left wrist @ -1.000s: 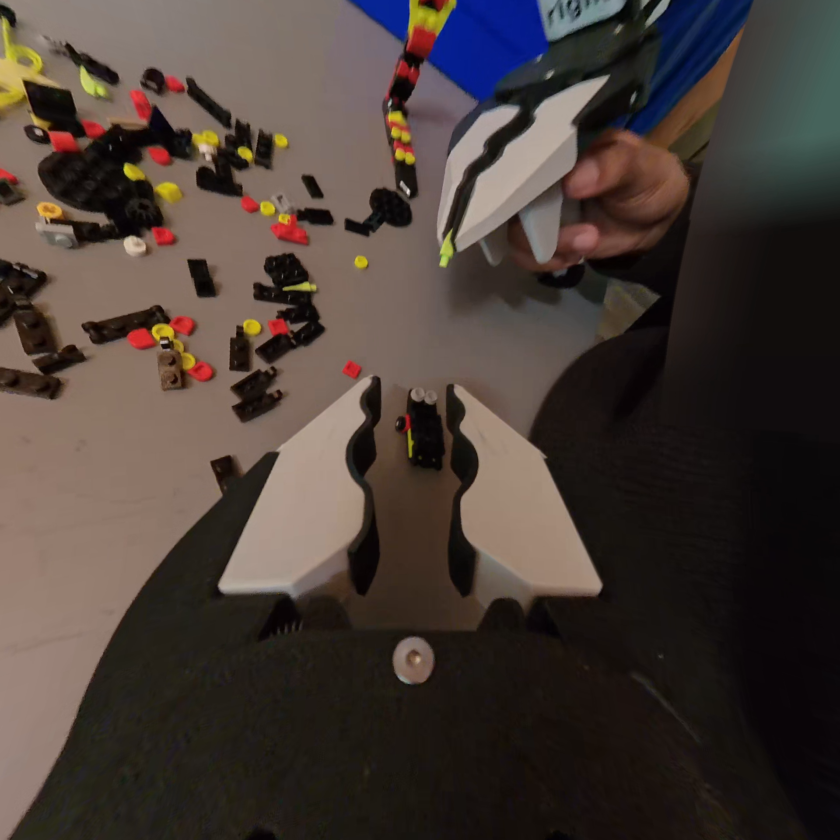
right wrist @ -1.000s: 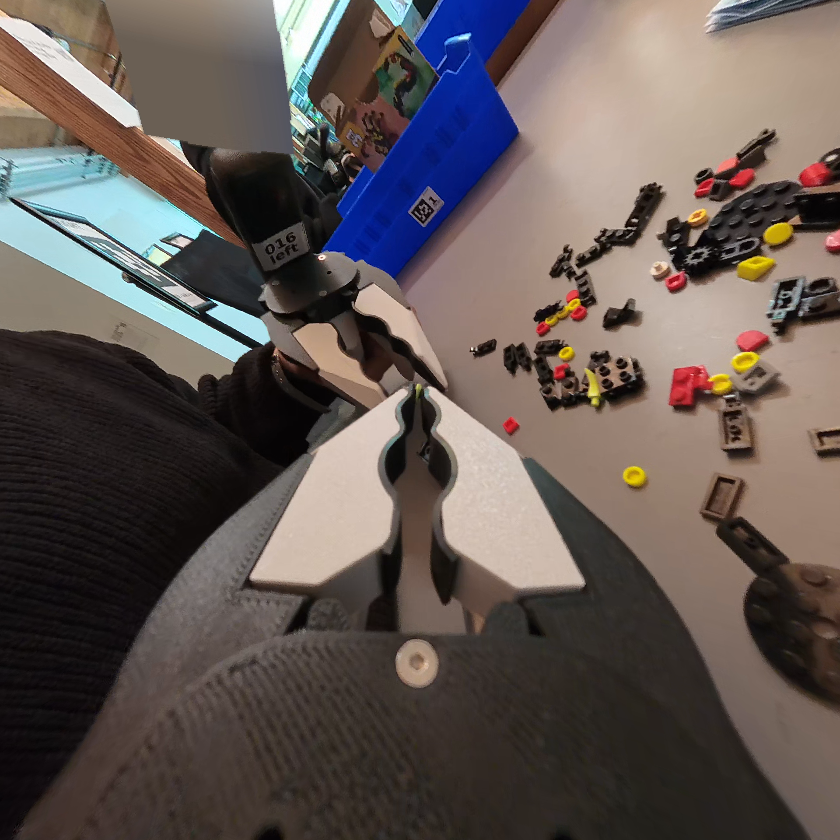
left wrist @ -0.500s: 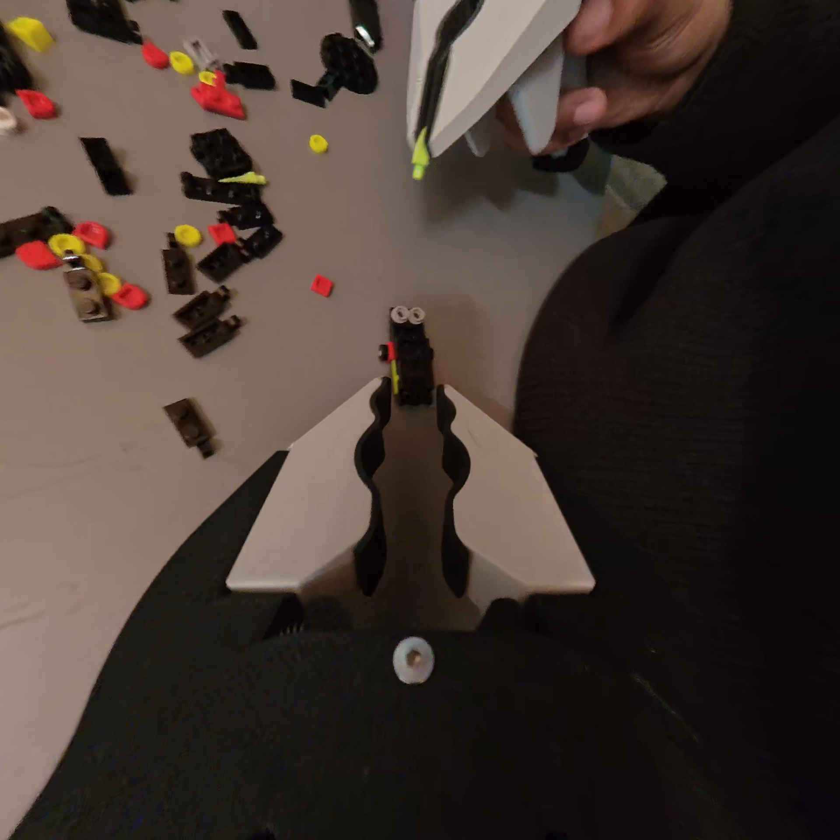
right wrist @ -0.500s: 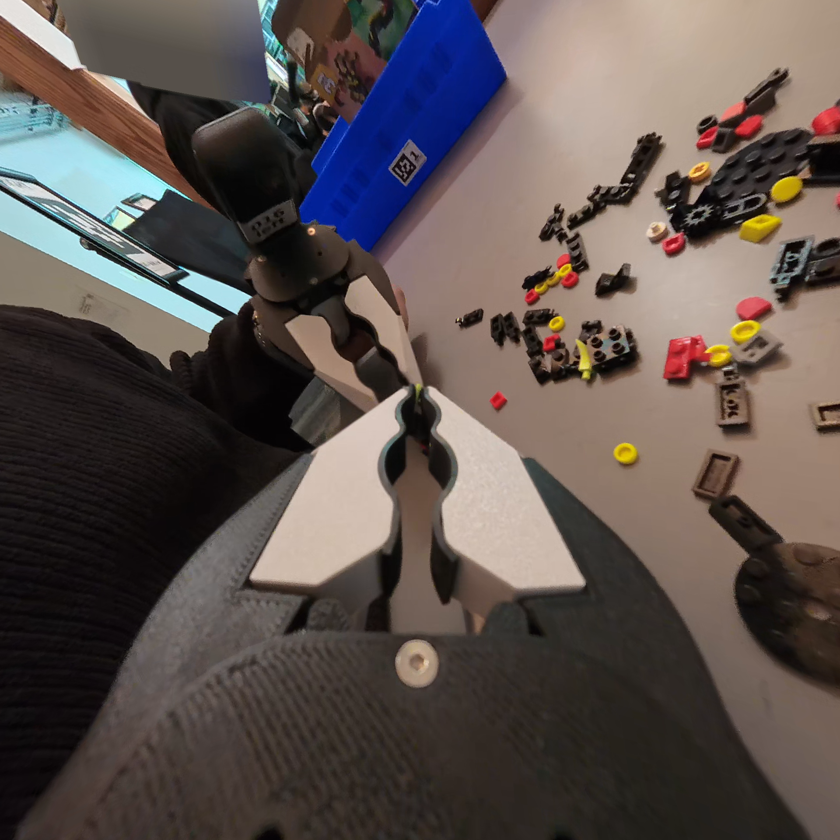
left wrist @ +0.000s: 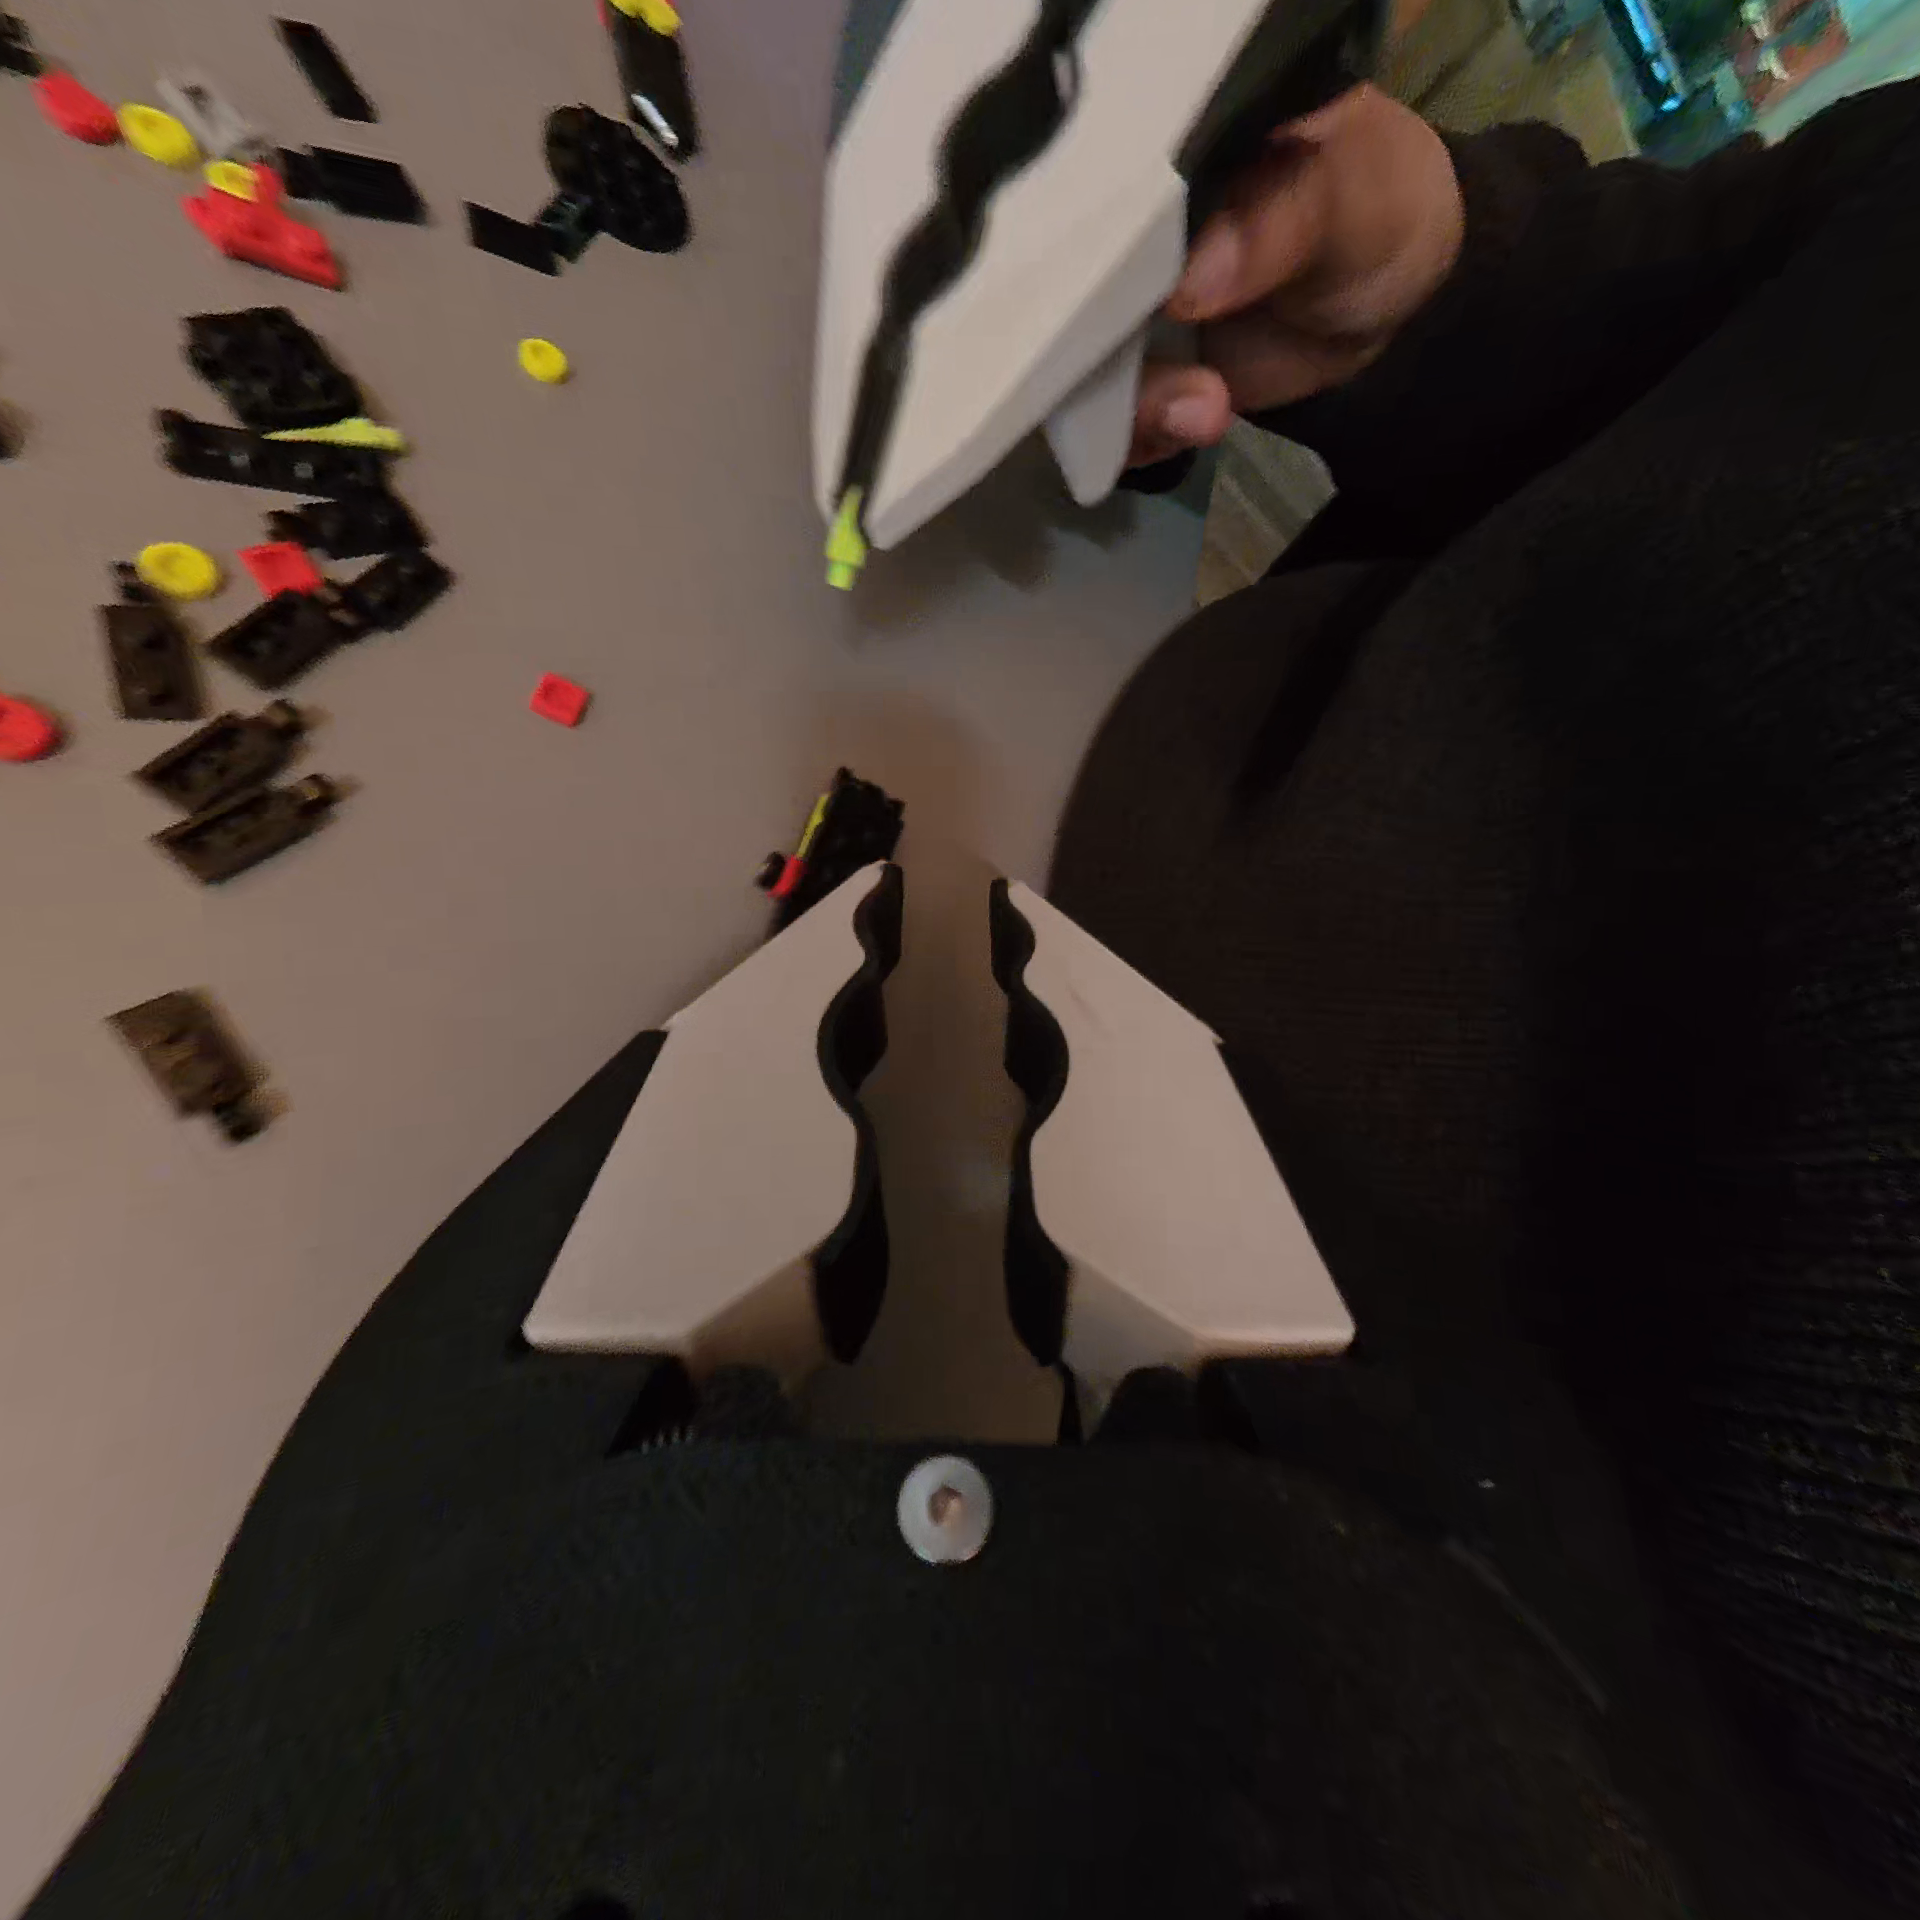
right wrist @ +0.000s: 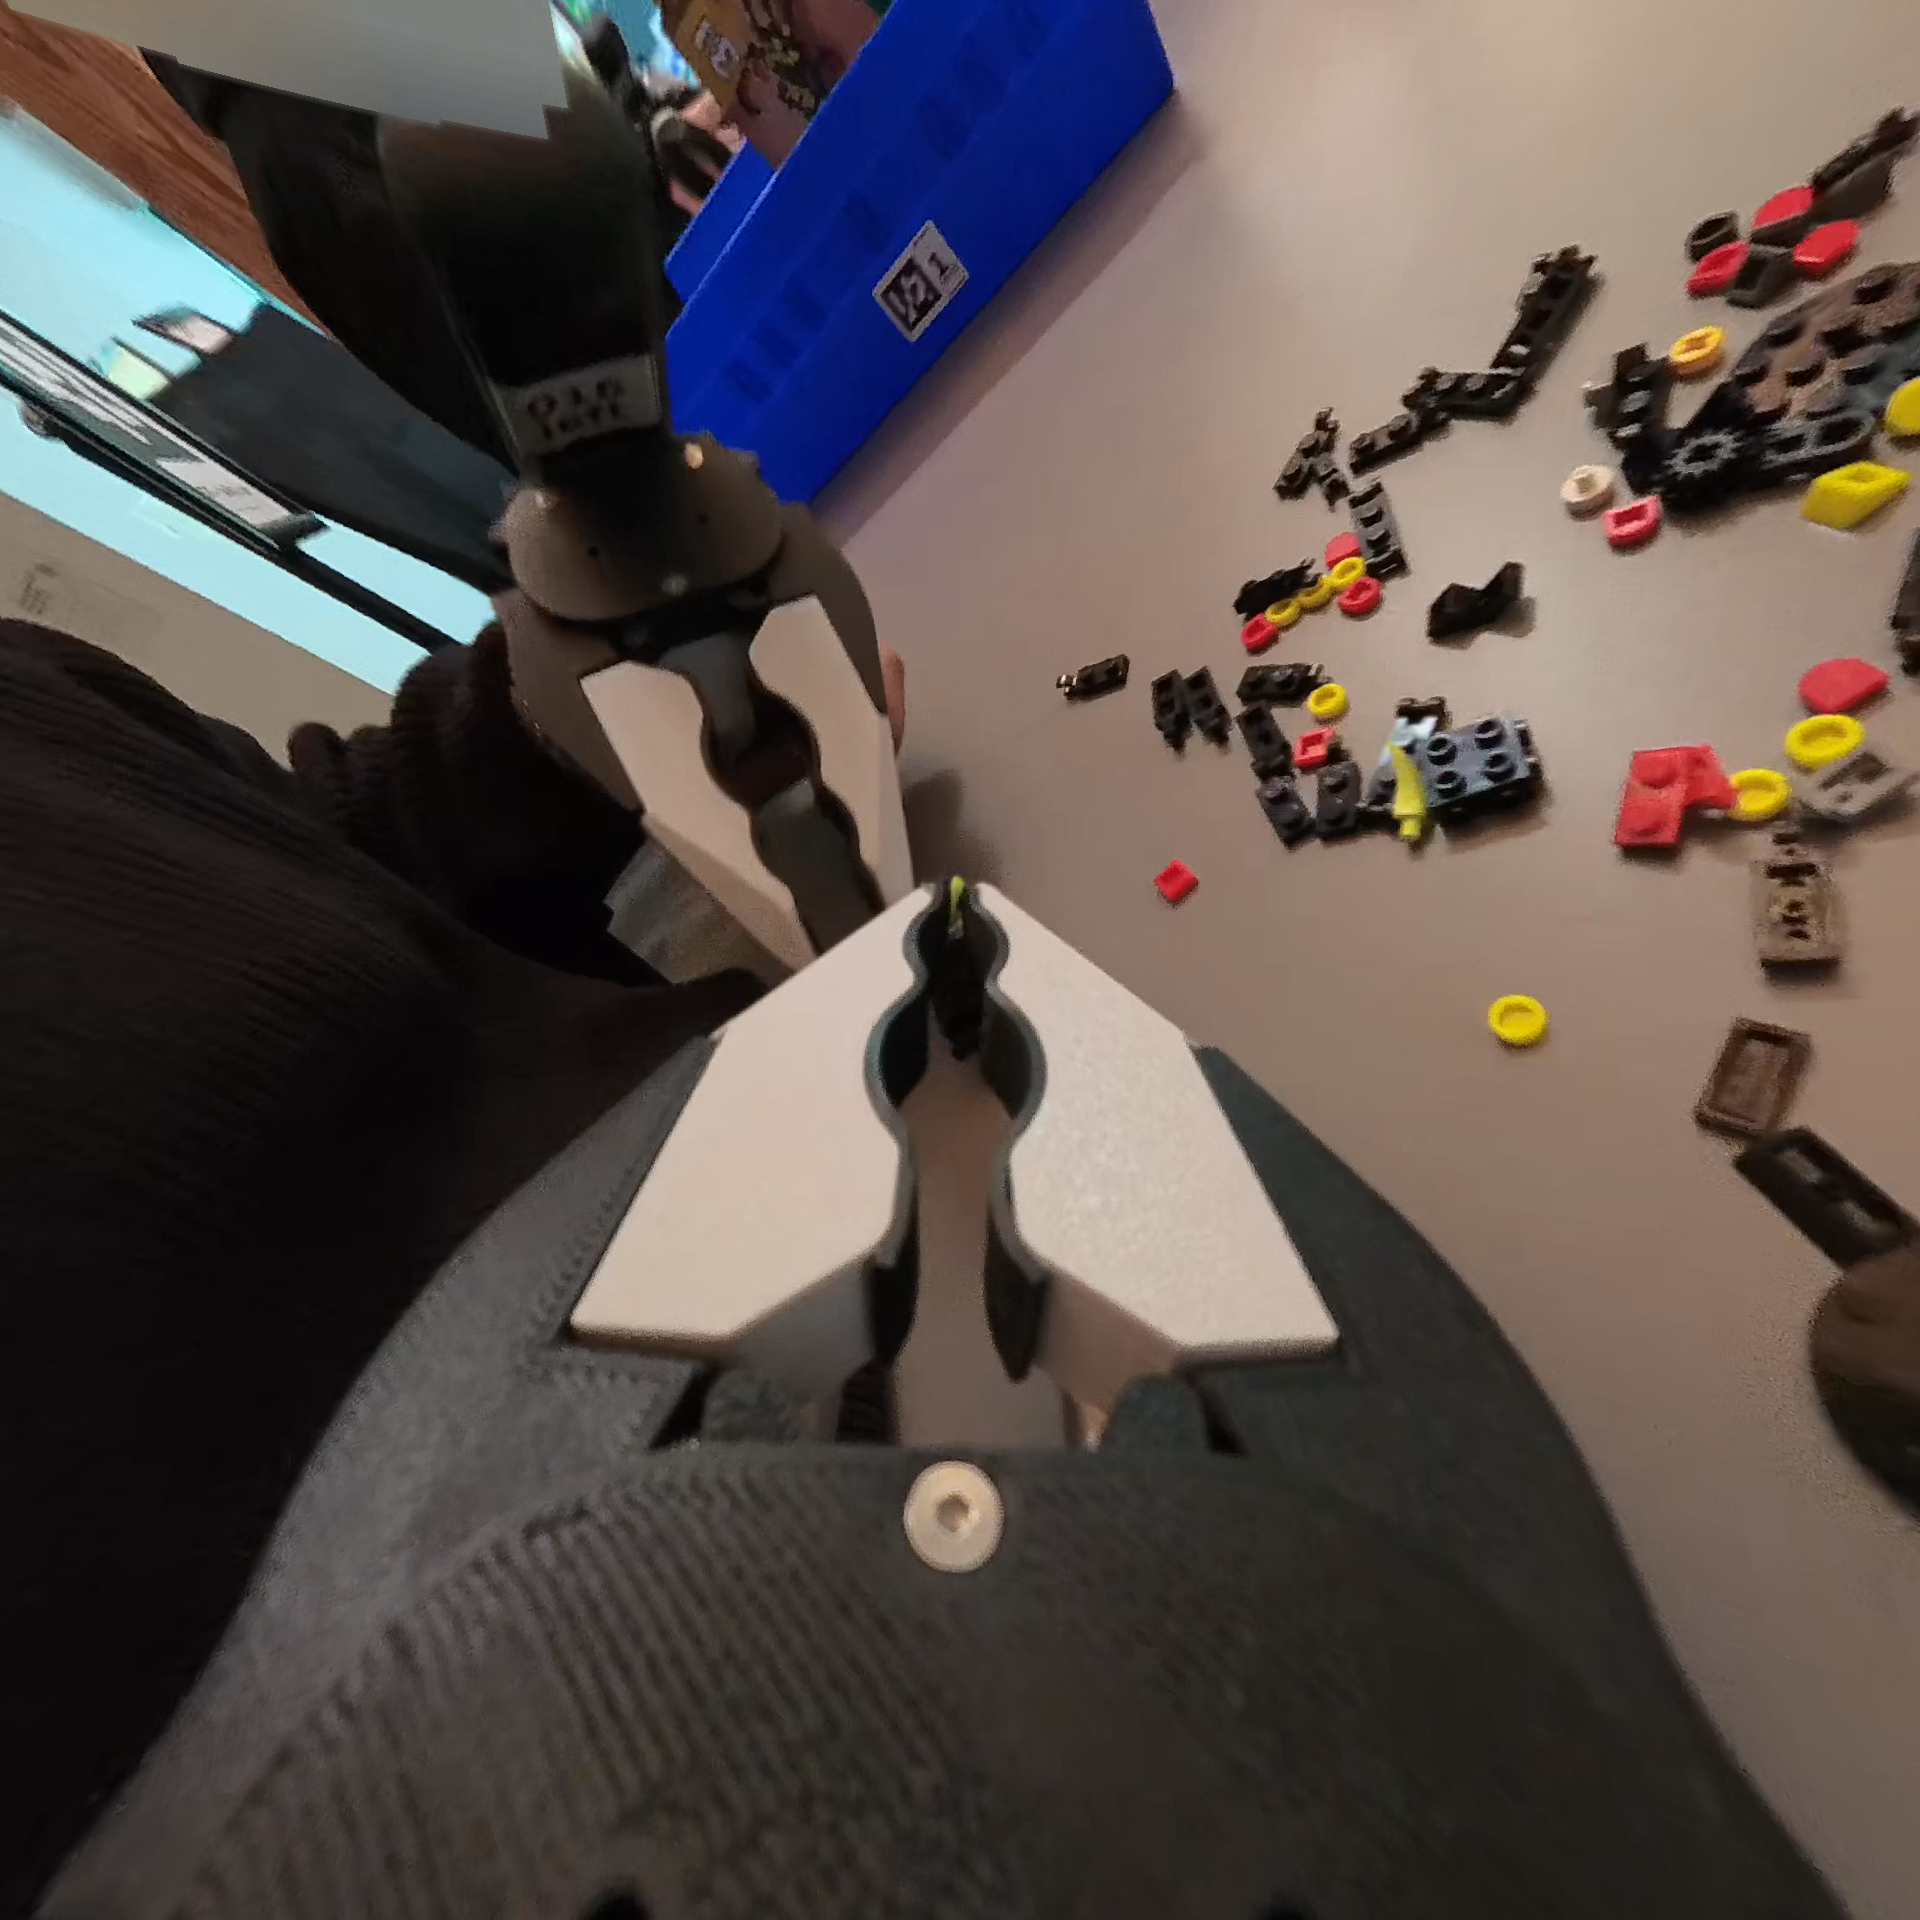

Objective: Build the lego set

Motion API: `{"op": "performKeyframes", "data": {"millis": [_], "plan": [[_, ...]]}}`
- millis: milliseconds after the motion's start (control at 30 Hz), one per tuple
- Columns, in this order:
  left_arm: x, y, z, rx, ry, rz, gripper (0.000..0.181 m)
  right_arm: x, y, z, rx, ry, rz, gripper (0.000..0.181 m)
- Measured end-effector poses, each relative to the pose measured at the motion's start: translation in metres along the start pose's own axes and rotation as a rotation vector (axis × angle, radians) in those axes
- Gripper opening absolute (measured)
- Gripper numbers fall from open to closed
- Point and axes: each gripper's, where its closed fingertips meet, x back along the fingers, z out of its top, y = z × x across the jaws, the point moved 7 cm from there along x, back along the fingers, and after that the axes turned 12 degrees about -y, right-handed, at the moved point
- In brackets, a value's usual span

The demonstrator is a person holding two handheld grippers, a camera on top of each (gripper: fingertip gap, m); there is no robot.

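Observation:
My left gripper is open and empty, low over the grey table. A small black assembly with a red and a yellow bit lies just left of its left fingertip, partly hidden behind it. My right gripper is shut on a thin lime-green piece that pokes out of its tips. In the left wrist view, the right gripper hangs above and beyond the assembly with the lime-green piece pointing down. In the right wrist view, the left gripper shows just behind my right fingertips.
Several loose black, red and yellow pieces are scattered over the table, with a small red tile nearest. A blue bin stands at the back. A black-sleeved arm fills the right side. Some 6 centimetres of space lies between my two pairs of fingers.
The left gripper drew back and shifted right; the small assembly that lay between its jaws now sits beside the left fingertip. The jaws narrowed a little. The right gripper with the lime piece came closer.

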Motion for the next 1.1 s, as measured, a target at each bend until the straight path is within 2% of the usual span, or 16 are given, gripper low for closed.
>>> {"op": "performKeyframes", "data": {"millis": [200, 300, 500, 667, 800, 1100], "plan": [[0.016, -0.009, -0.008, -0.096, -0.005, 0.201, 0.027, -0.017, -0.011, -0.008, 0.193, -0.12, -0.112, 0.0], [0.01, -0.008, -0.006, -0.174, -0.009, 0.25, 0.027, -0.024, -0.016, -0.008, 0.268, -0.142, -0.11, 0.0], [-0.004, -0.013, -0.014, -0.232, -0.109, 0.337, 0.027, -0.036, -0.021, -0.011, 0.334, -0.182, -0.113, 0.0], [-0.01, -0.01, -0.012, -0.271, -0.115, 0.352, 0.027, -0.041, -0.018, -0.015, 0.366, -0.225, -0.153, 0.0], [-0.01, -0.011, -0.013, -0.282, -0.122, 0.362, 0.015, -0.042, -0.013, -0.019, 0.357, -0.252, -0.173, 0.0], [-0.007, -0.01, -0.012, -0.285, -0.094, 0.313, 0.015, -0.039, -0.01, -0.02, 0.322, -0.26, -0.154, 0.0]]}}
